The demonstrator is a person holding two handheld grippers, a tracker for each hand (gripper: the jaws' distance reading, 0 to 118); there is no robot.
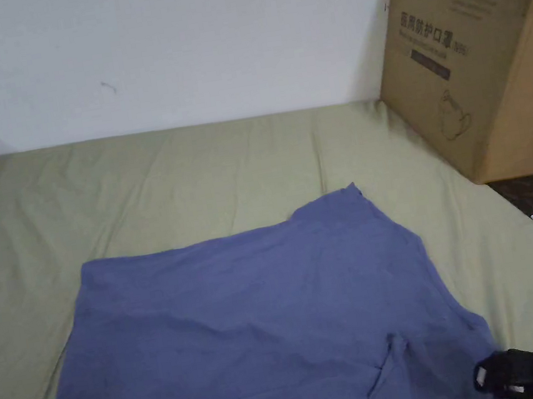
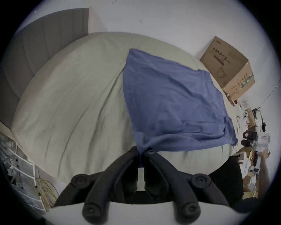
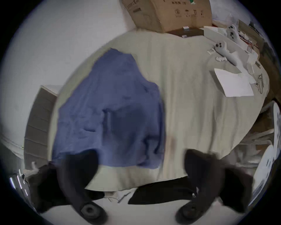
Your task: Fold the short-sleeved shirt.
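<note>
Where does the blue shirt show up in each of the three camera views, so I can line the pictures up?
Head view: the blue shirt spreads across the lower middle, on the green sheet.
Left gripper view: right of centre, its near corner pinched in the shut left hand-held gripper.
Right gripper view: left of centre, blurred, above the open right hand-held gripper.
Shared landmark: the cardboard box against the wall, seen upper right in the left gripper view and at the top in the right gripper view.

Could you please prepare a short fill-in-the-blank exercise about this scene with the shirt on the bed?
1. The shirt is ____ in colour.
2. The left tool is ____ on a bunched corner of the shirt.
3. The right tool has its jaws wide ____.
4. The cardboard box stands against the ____.

Missing words: blue; shut; open; wall
</note>
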